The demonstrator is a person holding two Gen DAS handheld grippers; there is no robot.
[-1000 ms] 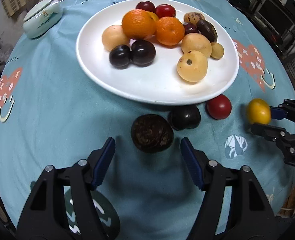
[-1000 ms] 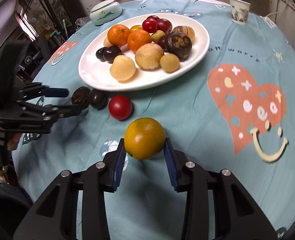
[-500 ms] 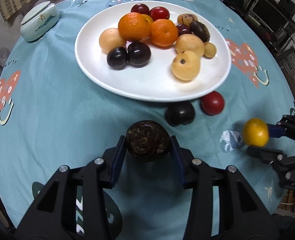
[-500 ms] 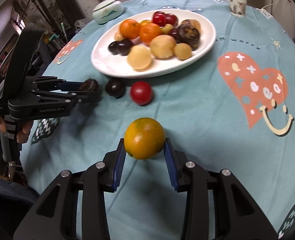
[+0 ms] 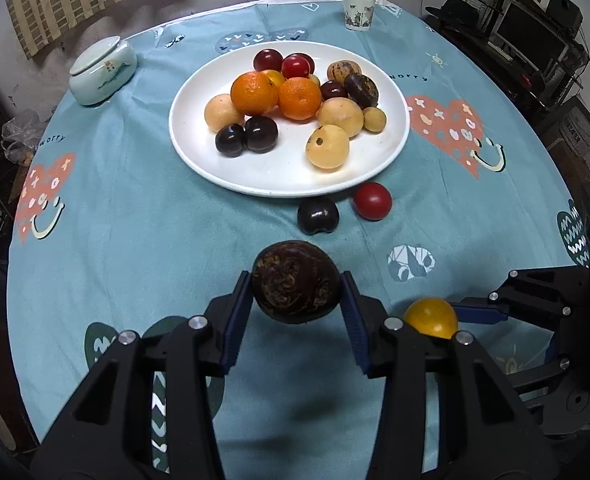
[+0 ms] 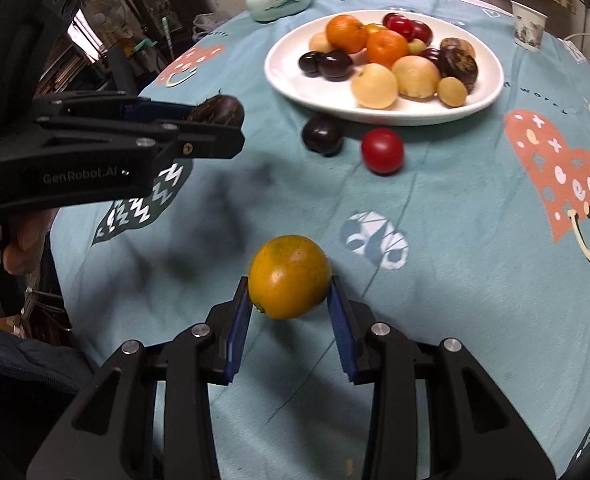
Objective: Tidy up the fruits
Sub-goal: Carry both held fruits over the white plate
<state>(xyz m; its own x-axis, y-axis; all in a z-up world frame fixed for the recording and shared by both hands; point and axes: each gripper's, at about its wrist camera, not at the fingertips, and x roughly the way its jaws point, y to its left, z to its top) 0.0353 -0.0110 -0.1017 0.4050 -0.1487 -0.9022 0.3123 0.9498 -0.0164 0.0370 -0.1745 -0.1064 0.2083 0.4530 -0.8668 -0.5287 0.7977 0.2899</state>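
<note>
Nearby, plum (image 5: 318, 216) and tomato (image 5: 372, 201) front plate (image 5: 391, 148).

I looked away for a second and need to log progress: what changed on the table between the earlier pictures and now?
The left gripper closed on the dark brown fruit and lifted it off the cloth. The right gripper kept its hold on the yellow-orange fruit and drew back from the plate. The dark plum, red fruit and plated fruit stayed put.
</note>
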